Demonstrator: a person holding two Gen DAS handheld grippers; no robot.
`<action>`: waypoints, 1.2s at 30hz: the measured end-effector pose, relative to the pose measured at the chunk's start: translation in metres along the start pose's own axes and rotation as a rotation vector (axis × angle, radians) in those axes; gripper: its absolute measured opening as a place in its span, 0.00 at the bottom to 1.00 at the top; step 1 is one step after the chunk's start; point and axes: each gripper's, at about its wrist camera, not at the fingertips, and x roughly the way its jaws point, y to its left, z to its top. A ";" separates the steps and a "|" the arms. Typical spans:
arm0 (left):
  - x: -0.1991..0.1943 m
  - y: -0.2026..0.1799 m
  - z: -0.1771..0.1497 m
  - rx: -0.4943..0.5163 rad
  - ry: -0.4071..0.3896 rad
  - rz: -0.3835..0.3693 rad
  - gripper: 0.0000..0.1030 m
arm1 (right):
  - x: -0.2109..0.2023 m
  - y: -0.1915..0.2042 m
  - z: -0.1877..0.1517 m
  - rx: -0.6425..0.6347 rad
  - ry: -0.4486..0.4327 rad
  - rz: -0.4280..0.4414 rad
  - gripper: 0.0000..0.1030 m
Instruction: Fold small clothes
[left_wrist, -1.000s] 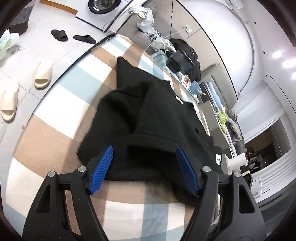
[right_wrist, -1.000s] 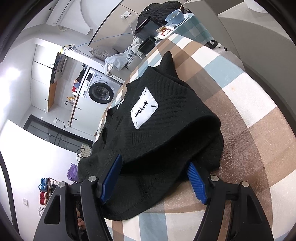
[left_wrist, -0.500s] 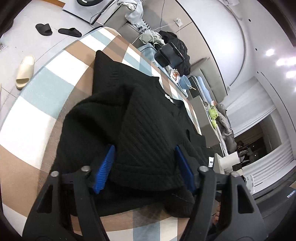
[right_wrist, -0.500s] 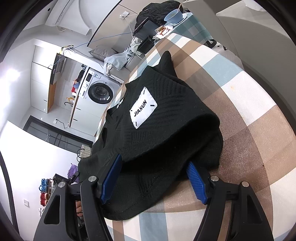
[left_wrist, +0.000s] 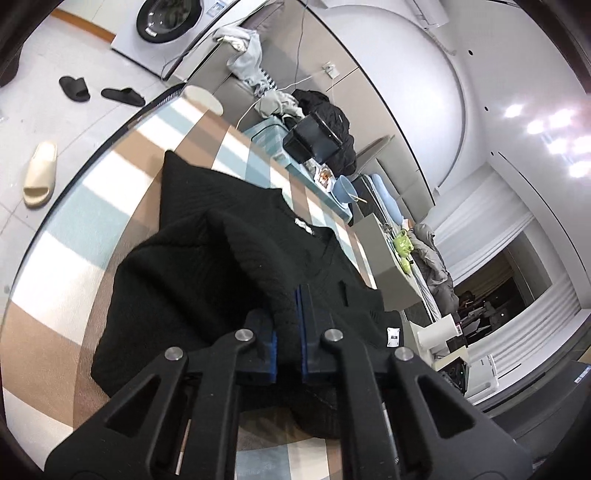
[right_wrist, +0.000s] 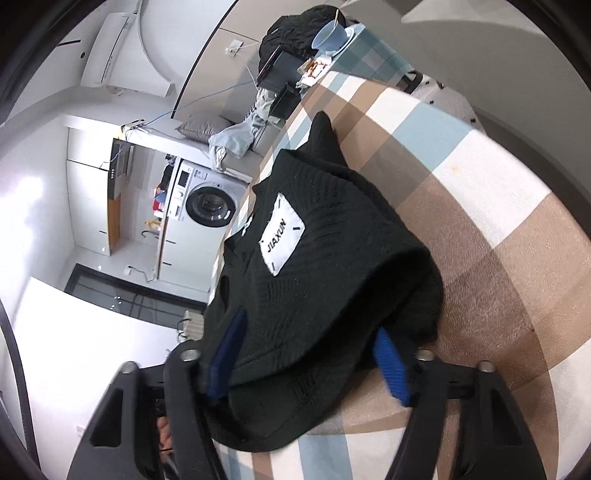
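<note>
On my left hand-held gripper (left_wrist: 290, 325) the blue pads have just snapped together: a second ago they stood wide on either side of the cloth, and now they are clenched on a raised ridge of the black ribbed knit sweater (left_wrist: 207, 280), with a fold of the knit pinched between them. That camera's view has also shifted, so more of the floor and the far room shows above the garment than before.

My right hand-held gripper (right_wrist: 310, 354) has just been closing as well. Its blue pads stand nearer each other than they did half a second ago, with the thick folded hem of the sweater between them. The left pad lies against the knit; whether the right one presses I cannot tell, so I call this a narrowing grip, not a firm one.

The sweater lies on the bench (right_wrist: 517, 229), which is covered in a checked cloth of brown, white and pale blue. Its long axis runs away from both grippers, hem towards me and a pointed tip of the knit at the far end. In the right view the near part is doubled over into a rounded roll.

The fabric is dark, heavy and ribbed, bunched into soft humps. A white rectangular patch reading JIAXUN (right_wrist: 282, 232) sits on the upper side, and a small white tag (left_wrist: 393, 336) hangs at one edge.
</note>
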 end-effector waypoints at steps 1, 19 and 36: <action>-0.001 0.000 0.001 -0.001 -0.002 0.000 0.05 | 0.001 0.000 0.001 0.000 -0.001 -0.011 0.30; -0.008 0.005 0.055 -0.024 -0.039 -0.025 0.04 | -0.002 0.098 0.071 -0.157 -0.151 0.132 0.05; 0.029 0.057 0.073 -0.068 0.005 0.309 0.65 | 0.056 0.064 0.092 -0.275 -0.020 -0.339 0.47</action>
